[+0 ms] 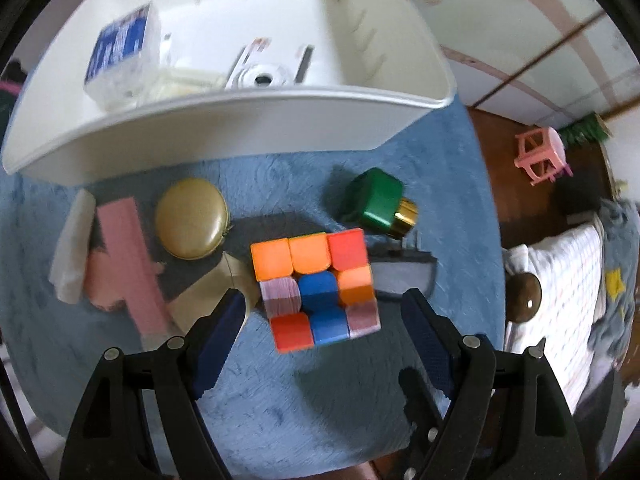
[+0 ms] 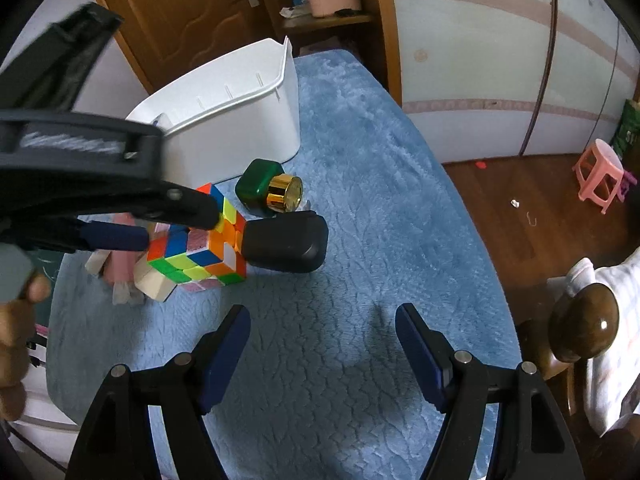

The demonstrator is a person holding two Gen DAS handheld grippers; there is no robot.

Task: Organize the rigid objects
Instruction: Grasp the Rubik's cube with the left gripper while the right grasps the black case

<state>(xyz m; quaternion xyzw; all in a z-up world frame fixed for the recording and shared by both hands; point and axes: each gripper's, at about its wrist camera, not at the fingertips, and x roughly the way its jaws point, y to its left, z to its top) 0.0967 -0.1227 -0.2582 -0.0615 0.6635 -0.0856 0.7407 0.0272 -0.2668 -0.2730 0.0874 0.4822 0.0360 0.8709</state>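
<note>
White bin (image 1: 248, 128) far side of blue mat. I hold left gripper (image 1: 324, 332) spread over Rubik's cube (image 1: 316, 288); judge: centre fingers on opposite faces, avoid black case (image 2: 286, 242). Right gripper (image 2: 322, 344) spread, empty, idle.

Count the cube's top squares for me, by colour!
On the top face of the puzzle cube, seen from the left wrist:
Orange: 3
Red: 2
Blue: 2
White (looks pinkish): 2
Total: 9
</note>
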